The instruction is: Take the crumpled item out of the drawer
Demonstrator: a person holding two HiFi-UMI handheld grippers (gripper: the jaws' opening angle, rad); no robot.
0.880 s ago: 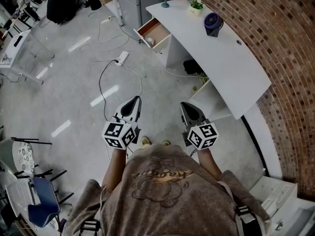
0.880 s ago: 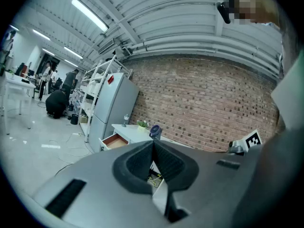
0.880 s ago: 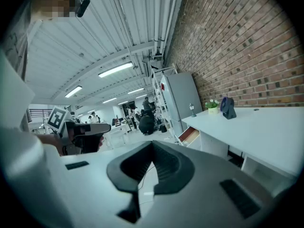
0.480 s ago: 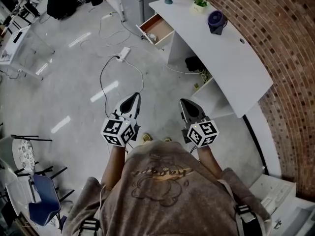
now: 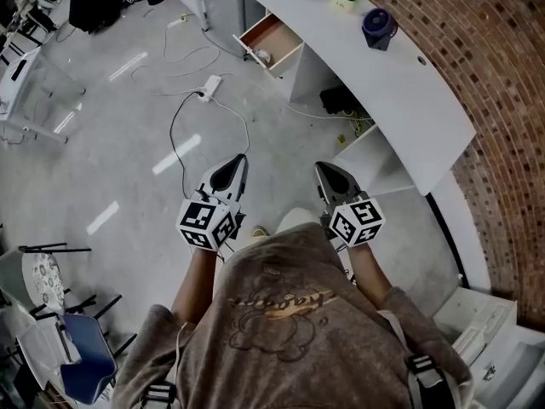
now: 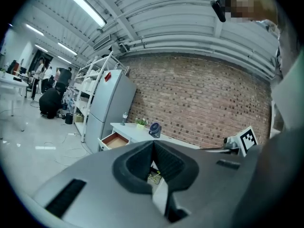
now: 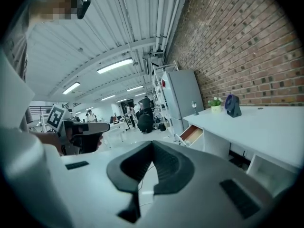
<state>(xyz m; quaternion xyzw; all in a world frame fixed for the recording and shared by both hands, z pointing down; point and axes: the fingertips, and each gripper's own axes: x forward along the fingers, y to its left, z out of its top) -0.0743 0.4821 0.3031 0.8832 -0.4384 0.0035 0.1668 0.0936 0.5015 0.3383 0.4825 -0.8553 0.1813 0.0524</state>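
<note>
The left gripper and right gripper hang well apart from the desk, each with jaws pressed together on nothing. At the desk's far end the drawer stands open. The crumpled item lies inside it, near its front.

No readable text, shirt print illegible

so the left claw is pinched closed and empty, pointing toward the white counter with its drawer pulled out
</note>
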